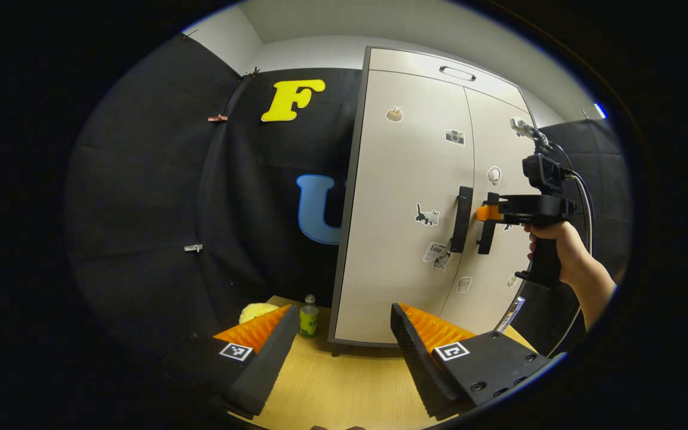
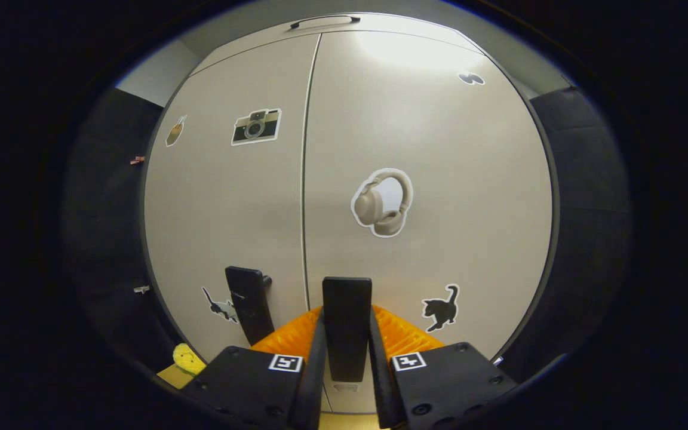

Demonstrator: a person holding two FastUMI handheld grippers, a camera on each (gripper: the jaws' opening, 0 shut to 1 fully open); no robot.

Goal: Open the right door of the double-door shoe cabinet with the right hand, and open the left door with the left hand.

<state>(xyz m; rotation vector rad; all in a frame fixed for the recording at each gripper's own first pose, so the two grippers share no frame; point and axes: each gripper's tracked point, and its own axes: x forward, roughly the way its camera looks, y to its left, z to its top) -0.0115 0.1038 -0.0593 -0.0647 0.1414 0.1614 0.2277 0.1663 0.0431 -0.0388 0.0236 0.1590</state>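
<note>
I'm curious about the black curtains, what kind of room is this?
Probably a recording booth: black cloth walls, a sticker-covered shoe cabinet on a wooden table, and a hand holding a gripper.

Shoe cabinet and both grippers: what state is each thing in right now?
Right door: closed.
Left door: closed.
Right door handle: clamped between the right gripper's jaws.
Left door handle: free, untouched.
Right gripper: shut on the handle.
Left gripper: open, hanging back from the cabinet.
Bottle: upright, cap on.
</note>
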